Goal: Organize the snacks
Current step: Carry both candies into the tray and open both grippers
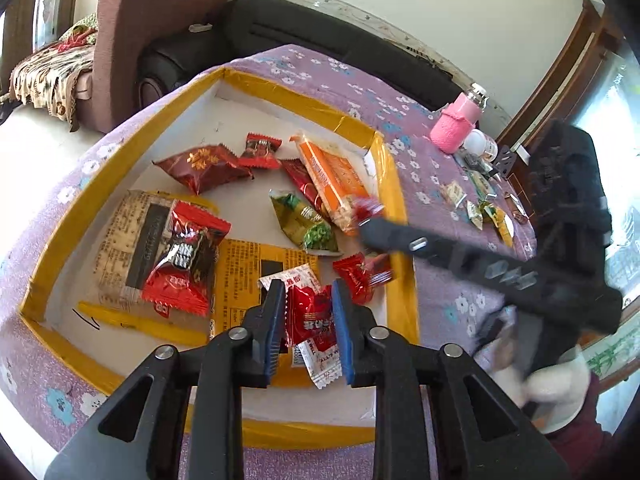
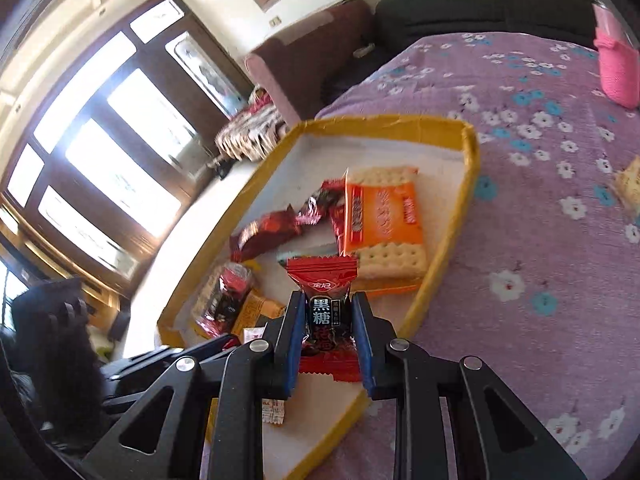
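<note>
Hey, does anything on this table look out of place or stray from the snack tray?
Yes. A few small snack packets lie loose on the purple flowered tablecloth, outside the yellow-rimmed tray, beside the pink bottle. Inside the tray the snacks are jumbled and overlapping, unsorted.

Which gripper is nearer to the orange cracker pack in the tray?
Right. The right gripper has its tip just beside the orange cracker pack, at its near end. The left gripper is farther back, over the tray's near side.

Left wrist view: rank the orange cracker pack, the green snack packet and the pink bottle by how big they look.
1. orange cracker pack
2. green snack packet
3. pink bottle, though it stands farther from the camera, so this last place is unsure.
</note>
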The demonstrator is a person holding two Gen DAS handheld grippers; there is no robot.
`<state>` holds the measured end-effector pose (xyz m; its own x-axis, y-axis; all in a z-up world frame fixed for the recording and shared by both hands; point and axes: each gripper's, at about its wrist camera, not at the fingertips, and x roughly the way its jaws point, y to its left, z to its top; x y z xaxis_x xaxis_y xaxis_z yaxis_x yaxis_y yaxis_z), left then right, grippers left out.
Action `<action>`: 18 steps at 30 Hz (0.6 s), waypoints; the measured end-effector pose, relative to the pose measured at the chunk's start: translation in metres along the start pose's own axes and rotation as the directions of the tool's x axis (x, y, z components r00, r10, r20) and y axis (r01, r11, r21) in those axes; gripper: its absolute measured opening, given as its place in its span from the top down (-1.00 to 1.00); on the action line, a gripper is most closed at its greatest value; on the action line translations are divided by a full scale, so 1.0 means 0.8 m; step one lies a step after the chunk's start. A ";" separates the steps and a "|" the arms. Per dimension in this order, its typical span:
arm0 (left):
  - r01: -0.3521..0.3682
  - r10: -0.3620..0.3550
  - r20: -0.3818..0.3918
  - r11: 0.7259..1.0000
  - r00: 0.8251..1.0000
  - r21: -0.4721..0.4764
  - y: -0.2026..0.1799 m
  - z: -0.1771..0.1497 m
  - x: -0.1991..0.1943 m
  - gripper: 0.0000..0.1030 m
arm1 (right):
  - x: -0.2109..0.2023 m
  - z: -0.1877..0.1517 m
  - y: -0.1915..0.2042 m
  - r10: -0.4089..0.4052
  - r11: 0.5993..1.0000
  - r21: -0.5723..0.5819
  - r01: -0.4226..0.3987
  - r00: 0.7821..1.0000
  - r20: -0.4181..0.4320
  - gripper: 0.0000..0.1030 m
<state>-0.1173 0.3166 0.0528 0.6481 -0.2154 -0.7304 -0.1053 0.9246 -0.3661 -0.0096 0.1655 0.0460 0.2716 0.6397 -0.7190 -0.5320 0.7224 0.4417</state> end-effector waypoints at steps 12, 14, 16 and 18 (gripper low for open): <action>-0.059 0.062 0.074 0.997 0.995 -0.047 -0.005 0.003 -0.037 -0.31 | -0.011 -0.017 0.011 -0.048 0.999 -0.001 0.048 0.999 0.016 0.25; -0.070 0.072 0.083 0.997 0.994 -0.027 -0.016 0.002 -0.041 -0.31 | -0.025 -0.021 0.005 -0.055 0.998 0.007 0.055 0.998 0.038 0.20; -0.115 0.114 0.097 0.993 0.989 0.006 -0.032 -0.002 -0.045 -0.31 | -0.040 -0.027 -0.004 -0.069 0.997 0.019 0.068 0.996 0.058 0.19; -0.169 0.164 0.102 0.985 0.981 0.037 -0.044 -0.005 -0.046 -0.31 | -0.053 -0.034 -0.014 -0.083 0.996 0.035 0.081 0.994 0.071 0.15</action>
<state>-0.1405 0.2907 0.0899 0.6952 -0.0275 -0.7183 -0.1854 0.9586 -0.2162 -0.0370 0.1234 0.0571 0.3708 0.5944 -0.7135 -0.4800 0.7804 0.4007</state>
